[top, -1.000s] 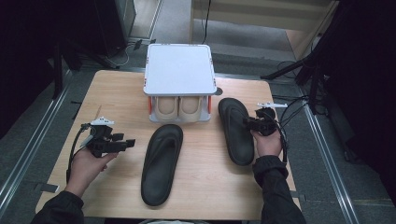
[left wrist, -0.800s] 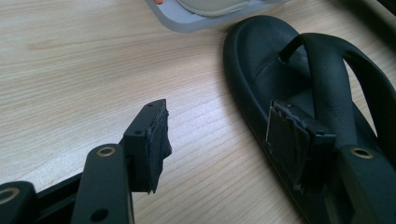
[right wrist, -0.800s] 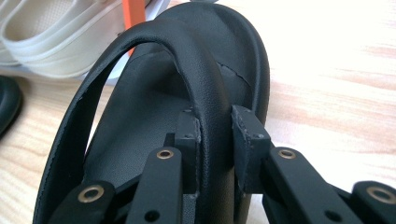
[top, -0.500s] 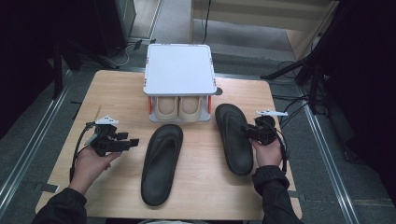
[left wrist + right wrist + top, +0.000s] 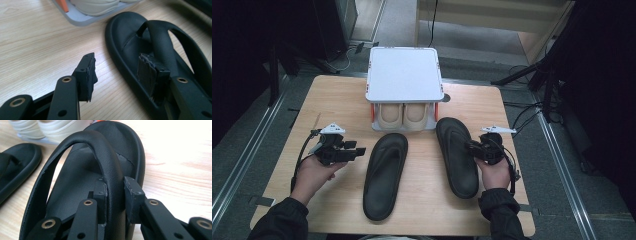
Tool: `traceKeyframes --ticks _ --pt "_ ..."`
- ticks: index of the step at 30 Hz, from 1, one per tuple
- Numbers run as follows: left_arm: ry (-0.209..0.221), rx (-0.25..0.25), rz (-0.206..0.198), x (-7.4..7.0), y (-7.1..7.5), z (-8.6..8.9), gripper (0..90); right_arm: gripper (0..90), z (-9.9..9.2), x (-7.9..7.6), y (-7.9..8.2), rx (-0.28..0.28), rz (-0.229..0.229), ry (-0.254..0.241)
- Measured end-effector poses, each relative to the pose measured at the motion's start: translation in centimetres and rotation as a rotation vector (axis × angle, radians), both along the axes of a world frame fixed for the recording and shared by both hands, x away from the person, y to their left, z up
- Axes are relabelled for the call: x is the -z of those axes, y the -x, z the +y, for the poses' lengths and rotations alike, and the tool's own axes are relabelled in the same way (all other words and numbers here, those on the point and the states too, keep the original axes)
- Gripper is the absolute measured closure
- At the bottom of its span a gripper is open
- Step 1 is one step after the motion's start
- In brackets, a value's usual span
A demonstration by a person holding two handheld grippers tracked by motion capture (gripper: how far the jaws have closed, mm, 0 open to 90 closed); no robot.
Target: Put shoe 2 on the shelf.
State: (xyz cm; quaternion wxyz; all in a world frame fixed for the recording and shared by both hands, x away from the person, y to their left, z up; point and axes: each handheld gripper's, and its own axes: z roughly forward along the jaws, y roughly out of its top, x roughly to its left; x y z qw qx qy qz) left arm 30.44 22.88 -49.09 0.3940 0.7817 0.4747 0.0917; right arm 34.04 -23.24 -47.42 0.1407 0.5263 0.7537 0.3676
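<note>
Gripping the strap of the right sandal (image 5: pixel 456 156) was the right claw (image 5: pixel 473 146), and in the right gripper view the two pads (image 5: pixel 101 195) were seen pressed on either side of that black strap, so a firm pinch was judged. The sandal itself was lying flat on the worktop (image 5: pixel 337 100), toe towards the white rack (image 5: pixel 404 75), with the pale shoes (image 5: pixel 404 116) tucked under the rack's top just beyond it.

Over on the other side, the left claw (image 5: pixel 357 151) was held just beside the left sandal (image 5: pixel 384 175), not yet on it. Its jaws had just been closing, though a fair gap was still left between them; in the left gripper view one pad (image 5: pixel 87 75) was seen over bare wood and the other over the sandal's edge near the strap. Nothing was pinched there, and the rim of the sole was only partly between the jaws.

The step in hand was judged to be the taking up of both sandals, one per claw, with the right one already secured and the left one still to be caught. For the next move, the left claw would need to be eased further over the sandal so that strap or rim sat squarely between the pads before it was closed. A lift of the right sandal was thought possible at once, provided the soft strap did not slip.
</note>
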Motion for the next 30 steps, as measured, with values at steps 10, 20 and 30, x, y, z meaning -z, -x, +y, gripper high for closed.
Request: traceKeyframes --ticks 10,20,30 --pt "-0.009 0.010 0.015 0.0 0.0 -0.2 49.7 74.5 1.5 0.2 1.5 -0.025 0.007 -0.011" --pt "-0.051 0.032 0.038 0.6 -0.1 -1.2 48.9 74.5 3.1 1.0 2.3 -0.059 0.028 -0.008" --pt "0.008 0.052 0.029 0.4 -0.1 -0.9 55.2 74.2 4.9 2.0 2.7 -0.106 0.054 0.009"
